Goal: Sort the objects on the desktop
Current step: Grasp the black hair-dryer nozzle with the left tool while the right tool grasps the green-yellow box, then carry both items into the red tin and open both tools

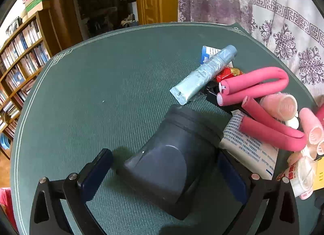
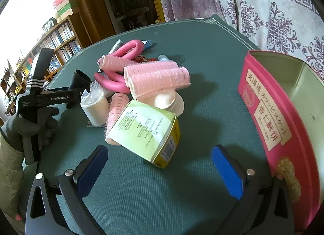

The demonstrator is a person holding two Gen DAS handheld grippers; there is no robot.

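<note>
**Both claws wide over a cluttered green table**

My left claw [image 1: 164, 174] stands spread wide, its dark blue pads on either side of a smooth, dark grey plastic nozzle [image 1: 172, 162] that lies on its side on the table [image 1: 91, 93]. The nozzle is round at the far end and flattens toward me; I cannot tell whether the pads touch it. Beyond it lies a crinkled silver tube [image 1: 204, 70], flat at its crimped end, resting partly on a blue and white leaflet [image 1: 208, 51]. To the right, bent pink foam rods [image 1: 253, 87] curl in loops beside fuzzy pale pink hair rollers [image 1: 283, 107].

My right claw [image 2: 160, 172] is also spread wide with nothing between its ribbed blue pads. Just ahead of it a small green and yellow cardboard box [image 2: 145, 131] sits tilted against the rollers. To the right stands an open pink tin [image 2: 269, 117] with a pale inside. The table's green cover has a fine woven ribbing. My gloved left hand [image 2: 26, 125] grips the black handle at the left.
</note>
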